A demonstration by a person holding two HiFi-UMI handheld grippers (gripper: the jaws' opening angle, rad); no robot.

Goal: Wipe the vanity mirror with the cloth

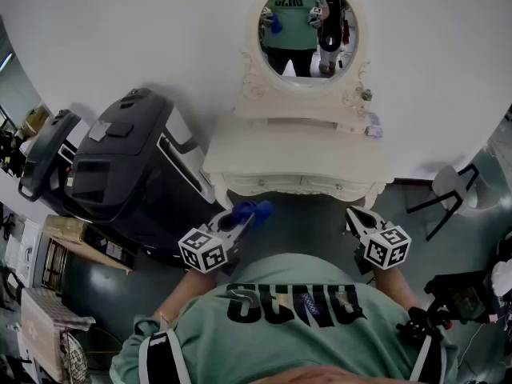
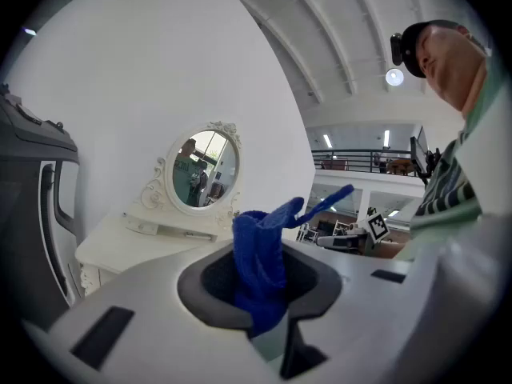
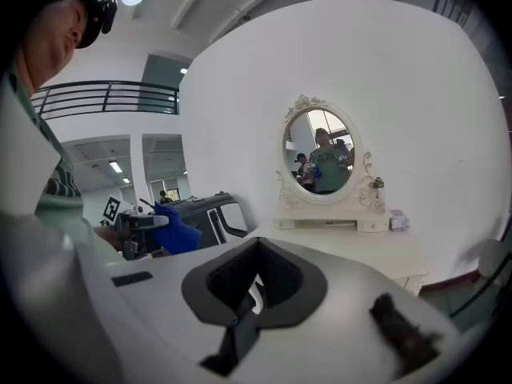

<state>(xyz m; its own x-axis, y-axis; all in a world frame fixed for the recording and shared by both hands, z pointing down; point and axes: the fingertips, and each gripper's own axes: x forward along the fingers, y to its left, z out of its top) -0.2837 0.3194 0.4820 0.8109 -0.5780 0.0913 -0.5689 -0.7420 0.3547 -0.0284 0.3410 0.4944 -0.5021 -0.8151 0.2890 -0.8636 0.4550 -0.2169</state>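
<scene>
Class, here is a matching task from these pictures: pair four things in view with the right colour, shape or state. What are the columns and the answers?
Things:
1. cloth
2. mirror
3. right gripper
4. left gripper

Descriptions:
A. oval, white-framed
B. blue
C. holds nothing
D. clamped on fabric

Pairs: 1-B, 2-A, 3-C, 4-D
</scene>
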